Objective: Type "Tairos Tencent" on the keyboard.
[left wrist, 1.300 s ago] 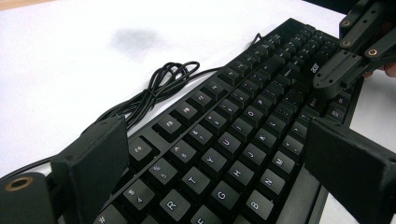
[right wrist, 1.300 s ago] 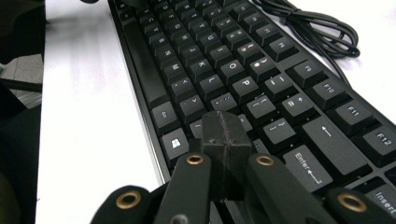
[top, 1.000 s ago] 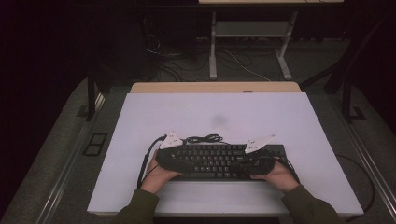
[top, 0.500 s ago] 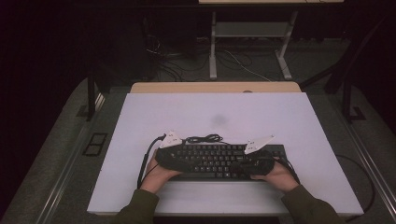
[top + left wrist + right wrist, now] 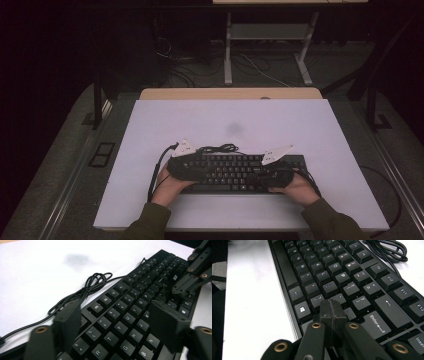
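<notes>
High view: black keyboard (image 5: pixel 235 172) sits near front of white table (image 5: pixel 240 117), both grippers over it. Left gripper view: left gripper (image 5: pixel 120 327) jaws wide apart, nothing btwn; "acer" on keyboard. Right gripper view: right gripper (image 5: pixel 332 312) jaws pressed together, holding nothing, above "Enter" key.

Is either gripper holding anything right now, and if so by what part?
Nothing is held. The left gripper hangs open over the keyboard; the right gripper is shut, tips empty, above the keys.
</notes>
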